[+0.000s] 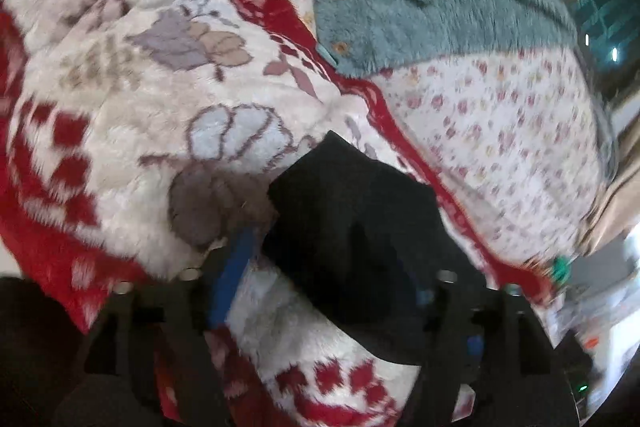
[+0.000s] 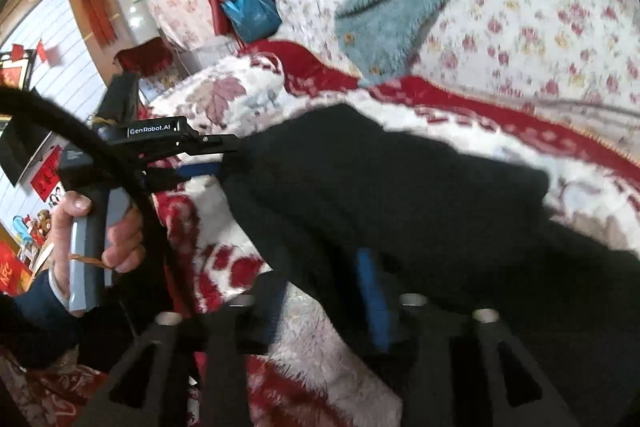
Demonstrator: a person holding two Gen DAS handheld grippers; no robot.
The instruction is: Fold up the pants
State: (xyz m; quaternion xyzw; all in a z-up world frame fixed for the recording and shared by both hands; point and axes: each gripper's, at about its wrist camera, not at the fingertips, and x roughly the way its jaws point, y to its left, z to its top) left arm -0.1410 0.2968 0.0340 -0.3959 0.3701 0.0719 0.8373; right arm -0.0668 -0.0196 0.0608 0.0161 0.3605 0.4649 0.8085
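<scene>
Pants (image 2: 400, 195), black, lie bunched on a floral blanket (image 1: 120, 99). Left gripper (image 1: 332, 267) gapes wide, cloth between its fingers unpinched; right gripper (image 2: 400, 287) half open around cloth, grip unclear. Teal garment (image 1: 420, 3) at one o'clock.

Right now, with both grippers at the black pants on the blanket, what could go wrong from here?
1. The black pants drape over one finger of the open right gripper; pulling back could drag the fold apart.
2. The open left gripper has a pants corner between its fingers, which might snag likewise.
3. The plush blanket looks soft and lumpy, so the fold may sit uneven.
</scene>
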